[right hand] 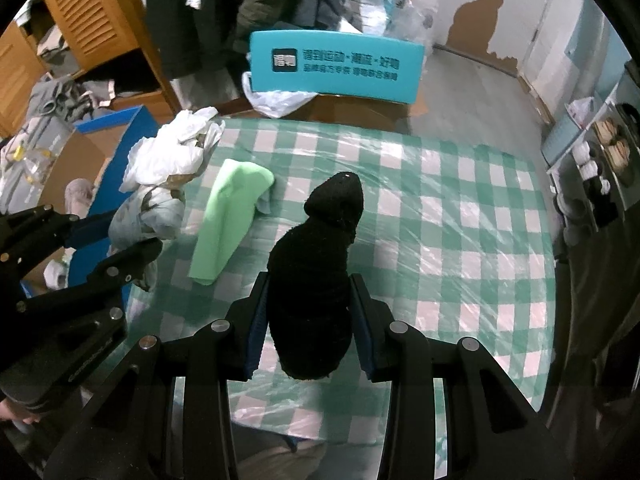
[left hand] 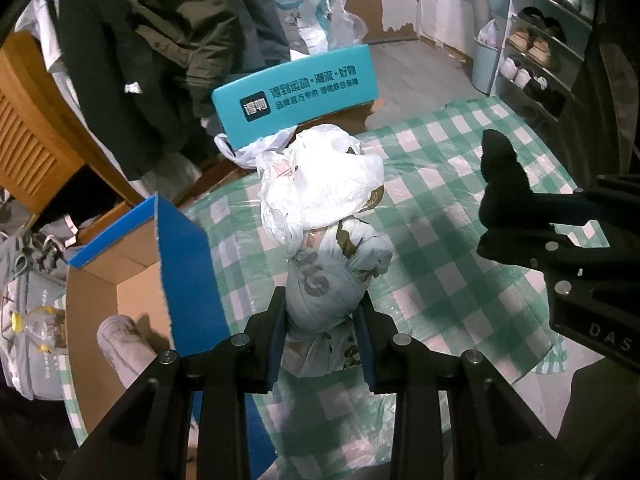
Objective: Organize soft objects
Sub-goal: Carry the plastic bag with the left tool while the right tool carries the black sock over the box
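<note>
Left wrist: left claw (left hand: 323, 316) clamped on knotted cloth bundle (left hand: 332, 276), soft, light, bulging ahead. Right claw (right hand: 308, 316) pinching limp black sock (right hand: 316, 272) midway.

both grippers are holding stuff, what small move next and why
Probably swing the left gripper sideways toward the open cardboard box. It is shut on a knotted cloth bundle with a white plastic bag hanging off it, the box sits right beside it, and a grey roll already lies inside. The right gripper, clamped on the black sock, can follow.
</note>
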`<action>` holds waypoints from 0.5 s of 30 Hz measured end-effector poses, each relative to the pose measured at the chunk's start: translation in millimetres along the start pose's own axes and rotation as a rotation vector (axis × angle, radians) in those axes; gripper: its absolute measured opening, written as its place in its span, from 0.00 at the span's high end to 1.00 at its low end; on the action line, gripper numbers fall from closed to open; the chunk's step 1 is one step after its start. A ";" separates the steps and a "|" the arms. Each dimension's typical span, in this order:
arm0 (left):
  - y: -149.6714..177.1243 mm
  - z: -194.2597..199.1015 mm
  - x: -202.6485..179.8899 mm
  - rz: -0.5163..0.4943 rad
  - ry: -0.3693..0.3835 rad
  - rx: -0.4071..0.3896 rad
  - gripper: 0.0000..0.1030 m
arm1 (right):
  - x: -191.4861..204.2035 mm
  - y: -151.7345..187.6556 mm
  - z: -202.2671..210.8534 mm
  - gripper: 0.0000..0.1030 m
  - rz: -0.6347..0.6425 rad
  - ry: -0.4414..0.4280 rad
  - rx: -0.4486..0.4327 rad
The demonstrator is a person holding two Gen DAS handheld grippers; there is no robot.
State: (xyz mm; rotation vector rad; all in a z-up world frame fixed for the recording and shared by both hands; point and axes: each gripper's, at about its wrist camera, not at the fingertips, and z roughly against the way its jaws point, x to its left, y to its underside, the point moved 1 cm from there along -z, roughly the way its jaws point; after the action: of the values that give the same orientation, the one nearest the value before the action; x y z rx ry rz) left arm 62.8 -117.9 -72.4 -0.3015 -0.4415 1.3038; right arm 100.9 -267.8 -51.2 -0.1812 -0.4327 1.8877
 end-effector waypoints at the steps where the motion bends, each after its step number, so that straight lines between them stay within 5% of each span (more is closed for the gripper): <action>1: 1.3 1.7 2.0 0.002 -0.002 -0.002 0.69 | 2.8 -0.4 1.0 0.65 0.003 -0.003 -0.002; 15: 27.9 27.1 50.4 0.075 -0.050 -0.029 0.69 | 48.0 -9.6 10.9 0.65 0.076 -0.055 -0.025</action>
State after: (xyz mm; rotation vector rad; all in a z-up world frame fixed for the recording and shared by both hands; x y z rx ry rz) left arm 36.1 -63.1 -54.0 -0.3130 -0.4961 1.3818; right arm 88.8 -222.5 -33.4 -0.1650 -0.4928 1.9660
